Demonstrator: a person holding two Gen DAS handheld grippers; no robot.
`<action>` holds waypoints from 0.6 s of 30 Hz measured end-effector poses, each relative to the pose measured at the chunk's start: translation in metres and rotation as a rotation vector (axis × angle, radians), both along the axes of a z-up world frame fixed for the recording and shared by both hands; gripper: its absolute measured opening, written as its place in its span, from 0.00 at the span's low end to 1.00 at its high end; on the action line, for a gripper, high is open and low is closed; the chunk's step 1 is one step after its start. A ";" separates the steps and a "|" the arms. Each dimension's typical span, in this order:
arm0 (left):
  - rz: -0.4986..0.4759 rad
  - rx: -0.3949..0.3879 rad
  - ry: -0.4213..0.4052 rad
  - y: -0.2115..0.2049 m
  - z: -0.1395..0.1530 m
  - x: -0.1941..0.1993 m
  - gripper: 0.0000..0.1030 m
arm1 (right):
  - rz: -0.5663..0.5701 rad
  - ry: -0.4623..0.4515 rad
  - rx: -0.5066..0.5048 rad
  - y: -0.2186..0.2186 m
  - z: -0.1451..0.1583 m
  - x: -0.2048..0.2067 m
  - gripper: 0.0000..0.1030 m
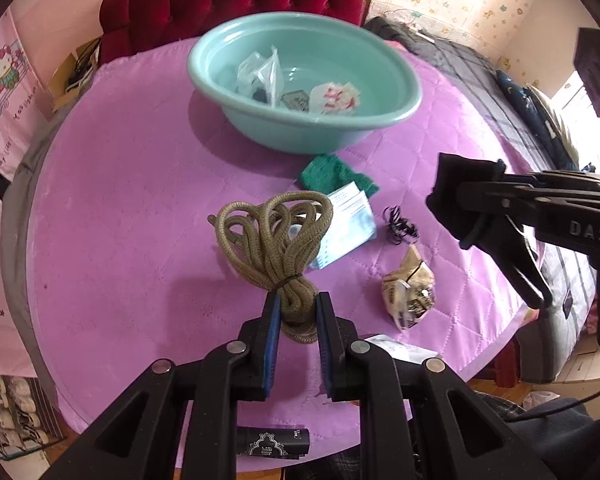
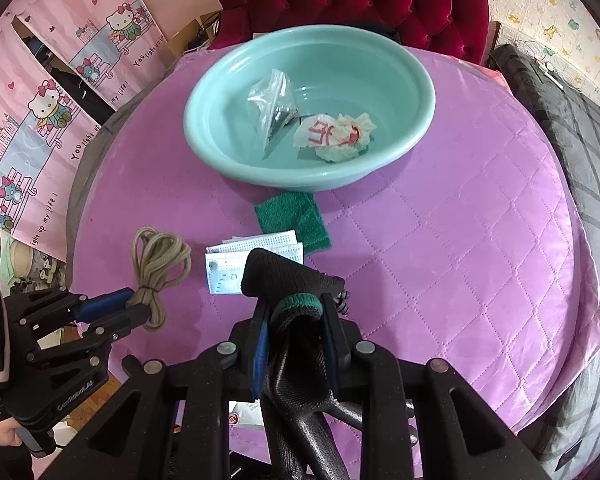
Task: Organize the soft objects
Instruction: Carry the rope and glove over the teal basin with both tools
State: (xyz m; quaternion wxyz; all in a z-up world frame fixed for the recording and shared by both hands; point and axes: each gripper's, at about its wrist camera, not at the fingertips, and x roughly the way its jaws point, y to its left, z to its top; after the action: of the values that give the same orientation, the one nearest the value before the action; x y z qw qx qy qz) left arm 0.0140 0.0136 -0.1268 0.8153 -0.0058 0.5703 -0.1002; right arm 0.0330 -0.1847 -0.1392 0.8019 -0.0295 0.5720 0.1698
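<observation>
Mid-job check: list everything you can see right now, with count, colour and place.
Basin: 1, teal, far end of table.
Plastic bag: 1, clear, in basin.
Crumpled wrapper: 1, white and red, in basin.
Scouring pad: 1, green, before basin.
Face masks: white-blue stack, table centre.
Rope bundle: 1, olive, in left claw.
Glove: 1, black, teal cuff, in right claw.
Quilted cover: 1, purple, on table.
Left claw.
Right claw.

Our left gripper (image 1: 298,312) and right gripper (image 2: 296,320) are black plastic, blue-padded fingers (image 1: 274,320), silver pivot screws (image 1: 236,347), white lettering.
</observation>
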 end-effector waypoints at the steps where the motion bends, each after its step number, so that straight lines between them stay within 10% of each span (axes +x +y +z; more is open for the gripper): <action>1: -0.006 0.001 -0.007 -0.001 0.004 0.001 0.18 | 0.000 -0.005 0.001 0.000 0.003 0.001 0.23; 18: -0.069 0.004 -0.083 -0.017 0.049 0.029 0.19 | -0.011 -0.054 0.027 -0.004 0.039 0.028 0.24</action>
State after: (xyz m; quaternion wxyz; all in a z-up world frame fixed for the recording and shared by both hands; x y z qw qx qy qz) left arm 0.0429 -0.0035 -0.0774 0.8342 0.0199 0.5362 -0.1273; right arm 0.0614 -0.1891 -0.1003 0.8183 -0.0204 0.5479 0.1723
